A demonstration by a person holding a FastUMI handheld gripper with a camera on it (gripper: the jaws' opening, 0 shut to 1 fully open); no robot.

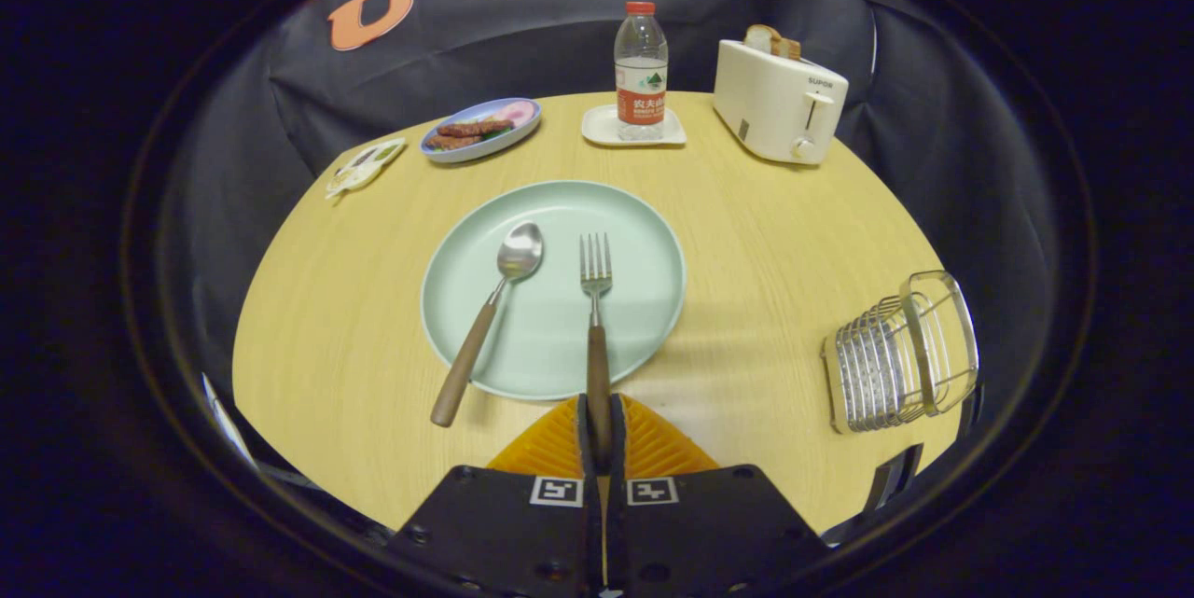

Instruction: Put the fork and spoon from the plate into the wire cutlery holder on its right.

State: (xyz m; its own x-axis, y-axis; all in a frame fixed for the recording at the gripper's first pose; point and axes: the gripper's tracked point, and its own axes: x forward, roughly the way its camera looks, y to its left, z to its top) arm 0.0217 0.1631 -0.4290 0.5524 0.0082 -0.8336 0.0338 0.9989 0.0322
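1. You're at a staged dining setup in a booth: a round wooden table (793,234) against black cloth.
2. A toaster (779,102), water bottle (641,66) and plate of food (480,129) suggest breakfast.

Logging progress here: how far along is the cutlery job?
Nothing is in the wire holder yet. In hand: the tongs are shut on the fork handle, its tines on the plate. Left: the spoon, resting on the plate.

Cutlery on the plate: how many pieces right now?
2. The spoon lies left of the fork on the plate; the gripper is shut on the fork's handle end.
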